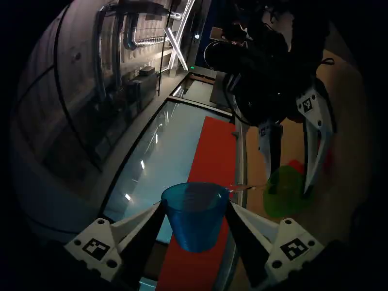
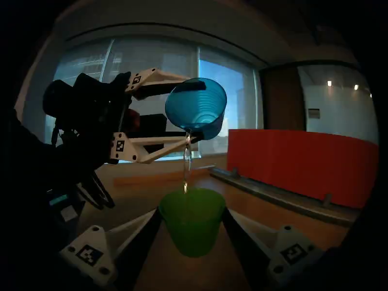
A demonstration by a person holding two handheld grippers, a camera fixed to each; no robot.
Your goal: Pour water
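Left gripper (image 1: 196,211) is clamped on the blue cup (image 1: 196,218), one finger on each side of the wall. The cup is tipped over, mouth towards the right gripper (image 2: 192,218). That one grips the green cup (image 2: 192,228) upright between its fingers, directly below the blue rim. Can't tell if the green cup rests on the table (image 2: 271,213) or hangs just above it.

A thin stream of water (image 2: 186,160) runs off the blue lip and lands inside the green mouth, close to the far rim.

Risks as I see them:
- There's little margin at that rim, so drift in either hand puts water on the table.
- Less tilt could make the stream cling to the blue wall and dribble short.
- More tilt could overshoot.
- The green cup's fill level isn't readable, so overflow is possible.
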